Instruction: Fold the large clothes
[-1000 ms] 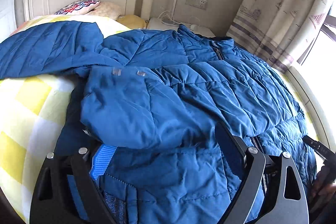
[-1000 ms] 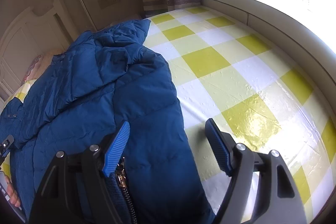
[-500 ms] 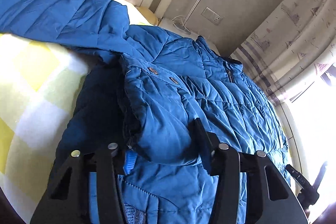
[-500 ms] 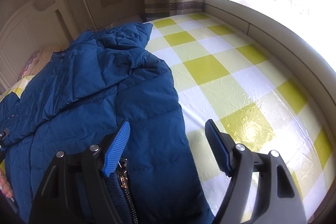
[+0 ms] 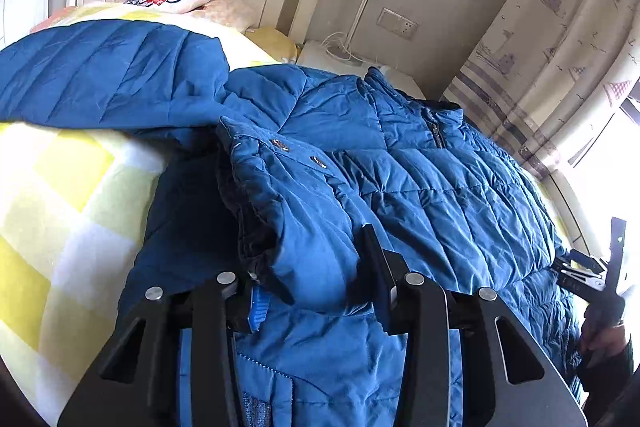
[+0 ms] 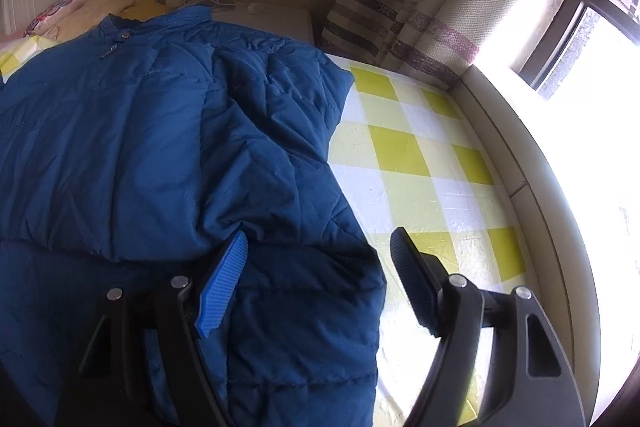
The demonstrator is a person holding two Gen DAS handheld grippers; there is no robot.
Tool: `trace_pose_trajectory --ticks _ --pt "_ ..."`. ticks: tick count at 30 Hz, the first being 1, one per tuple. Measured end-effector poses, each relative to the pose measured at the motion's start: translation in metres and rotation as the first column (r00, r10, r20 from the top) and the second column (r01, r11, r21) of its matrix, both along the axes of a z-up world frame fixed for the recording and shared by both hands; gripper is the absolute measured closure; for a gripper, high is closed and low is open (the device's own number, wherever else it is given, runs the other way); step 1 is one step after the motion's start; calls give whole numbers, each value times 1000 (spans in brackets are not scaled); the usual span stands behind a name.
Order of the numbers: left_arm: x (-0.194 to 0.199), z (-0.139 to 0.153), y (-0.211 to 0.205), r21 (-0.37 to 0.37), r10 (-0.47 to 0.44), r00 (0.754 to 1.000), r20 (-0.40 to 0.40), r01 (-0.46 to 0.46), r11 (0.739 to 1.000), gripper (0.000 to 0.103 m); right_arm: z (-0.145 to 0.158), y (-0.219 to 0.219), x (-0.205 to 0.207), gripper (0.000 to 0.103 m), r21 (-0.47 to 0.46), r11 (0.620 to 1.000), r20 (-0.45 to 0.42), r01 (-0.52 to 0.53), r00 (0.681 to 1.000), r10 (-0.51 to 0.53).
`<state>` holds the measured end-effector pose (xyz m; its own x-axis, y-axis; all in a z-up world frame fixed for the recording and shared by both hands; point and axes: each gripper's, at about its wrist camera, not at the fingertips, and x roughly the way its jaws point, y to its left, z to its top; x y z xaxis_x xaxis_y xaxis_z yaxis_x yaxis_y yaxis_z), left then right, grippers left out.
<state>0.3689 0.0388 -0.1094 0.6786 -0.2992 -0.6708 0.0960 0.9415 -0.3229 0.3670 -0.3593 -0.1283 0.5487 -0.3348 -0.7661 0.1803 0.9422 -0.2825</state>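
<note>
Blue puffer jacket [image 5: 420,195] lying across the checked bedspread [image 5: 60,187], filling mid-frame.

Left gripper [image 5: 320,291], bottom centre, has just been closing its jaws and is now pinching a bunched sleeve cuff [image 5: 304,235], probably readying it for folding inward. Right gripper [image 6: 320,279], lower centre of its view, is standing wide open astride the jacket's edge, gripping nothing; contact there is unclear.
</note>
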Motion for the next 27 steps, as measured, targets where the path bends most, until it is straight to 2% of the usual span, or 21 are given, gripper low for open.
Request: trace_pose_trajectory --ticks 5,7,9,10,11,12,14,18,21,22,25,26,27 --pt "9 10 -3 -4 16 1000 16 -16 1000 71 -1 -1 -14 29 9 998 43 -60 997 60" --pt "10 6 -7 16 19 1000 13 -19 1000 74 -2 0 -12 25 -31 997 53 -70 996 71" --pt "8 -1 -11 38 30 999 15 -31 999 77 -1 2 -6 24 -72 994 65 -82 994 87" --pt "6 -2 -11 42 36 999 16 -37 998 78 1 1 -3 30 -80 993 83 -84 992 91" --pt "7 -3 -11 39 40 999 16 -41 998 79 2 -2 1 66 -54 995 91 -90 991 94" --pt "9 -2 -10 31 36 999 14 -36 999 81 3 -7 4 82 -10 997 94 -81 992 82" --pt "19 10 -14 37 18 999 28 -19 999 83 6 -18 2 87 64 996 144 -57 988 48" --pt "33 50 -31 76 -34 987 159 22 997 84 13 -30 -9 87 125 992 220 -28 976 0" --pt "42 55 -37 102 -24 978 206 3 995 84 13 -30 -10 85 119 993 222 -11 975 -16" --pt "47 47 -37 129 -5 983 183 -19 991 84 11 -31 -7 84 124 992 202 -6 979 -19" --pt "63 -4 -22 140 76 997 13 -77 987 83 -4 -37 4 59 154 988 88 16 996 -30" --pt "65 -19 -14 117 91 995 -35 -86 989 82 -5 -41 2 54 175 984 90 18 995 -34" --pt "63 -22 -4 41 89 995 -52 -87 995 81 -3 -45 -1 50 191 981 93 23 995 -41"
